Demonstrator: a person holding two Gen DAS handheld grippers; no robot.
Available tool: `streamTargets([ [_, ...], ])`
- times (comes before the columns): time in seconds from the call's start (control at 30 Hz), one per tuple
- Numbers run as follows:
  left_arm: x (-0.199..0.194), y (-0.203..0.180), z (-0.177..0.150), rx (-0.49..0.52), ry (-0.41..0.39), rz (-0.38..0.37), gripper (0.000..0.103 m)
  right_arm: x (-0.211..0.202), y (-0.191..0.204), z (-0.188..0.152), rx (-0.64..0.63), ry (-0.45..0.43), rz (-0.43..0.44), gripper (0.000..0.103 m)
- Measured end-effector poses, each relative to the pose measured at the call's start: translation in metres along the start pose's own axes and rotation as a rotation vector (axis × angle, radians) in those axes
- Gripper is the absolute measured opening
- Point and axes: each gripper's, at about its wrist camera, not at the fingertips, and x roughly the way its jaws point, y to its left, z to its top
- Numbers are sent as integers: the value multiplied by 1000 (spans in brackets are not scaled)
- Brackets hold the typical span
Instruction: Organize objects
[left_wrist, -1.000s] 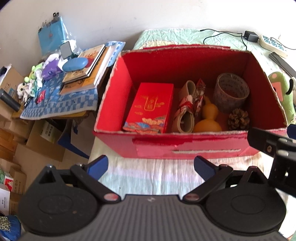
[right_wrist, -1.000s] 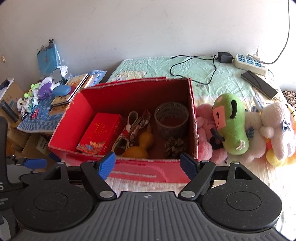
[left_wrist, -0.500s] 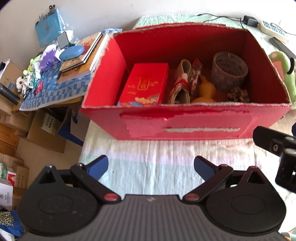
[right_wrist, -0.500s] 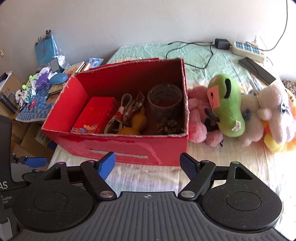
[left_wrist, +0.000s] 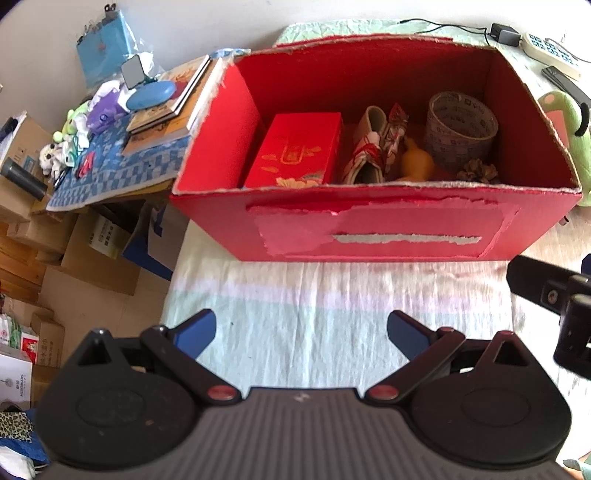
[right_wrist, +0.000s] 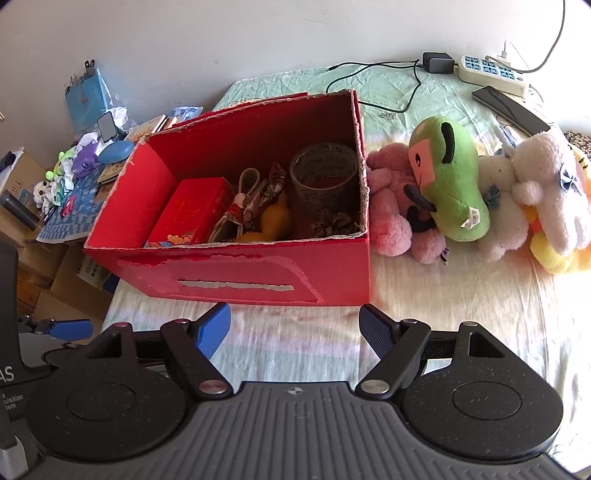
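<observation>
Red cardboard forms the open box (left_wrist: 373, 229) that sits on the bed (left_wrist: 314, 302), its front wall scarred by torn tape. Inside, from left to right, lie a red gift carton (left_wrist: 295, 151) with gold print, a rolled strap and patterned cloth bundle (left_wrist: 373, 147), a yellow gourd (left_wrist: 415, 160), a roll of tape (left_wrist: 460, 129) standing on its edge-ring, and a pine cone (left_wrist: 478, 171) just in front of the roll.

The left gripper (left_wrist: 301, 328) hovers over the striped sheet in front of the box, its blue-tipped jaws spread wide and holding nothing. The right gripper (right_wrist: 295, 325) hangs likewise before the box's near wall, jaws released and empty; that wall stands between both grippers and the contents.

To the right of the box a row of plush toys lies on the bed: a pink plush (right_wrist: 391, 206) touching the box's side, a green monkey plush (right_wrist: 450, 181) lying over it, then a white plush (right_wrist: 546, 184) and a yellow plush (right_wrist: 554, 251). Behind them are a power strip (right_wrist: 491, 72), a charger (right_wrist: 437, 62) with its cable, and a dark phone (right_wrist: 509, 109).

Left of the bed, a low bench (left_wrist: 110, 173) with a blue checked cloth carries stacked books (left_wrist: 166, 114), a blue case (left_wrist: 151, 96), and small toy figures (left_wrist: 74, 129). Cardboard boxes (left_wrist: 92, 273) crowd the floor beneath it.
</observation>
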Motion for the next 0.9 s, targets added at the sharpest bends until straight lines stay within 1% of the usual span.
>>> streamTargets([
  [0.13,-8,5,8,7,-24,1,99,-5,4,5,-1,-15,6,79],
  [0.23,-14,10,18,16,-61,4,99,-10,8,13,6,-48,2,79],
  [0.4,-20,20,36,27,-106,-12,99,-14,14,28,23,-88,-15,79],
  [0.63,-19,33,61,35,-159,-52,100,-11,25,43,29,-140,-62,79],
  [0.73,-15,34,69,47,-182,-56,100,-6,28,47,25,-158,-86,79],
  [0.9,-4,35,81,54,-198,-82,100,8,29,56,44,-173,-131,79],
])
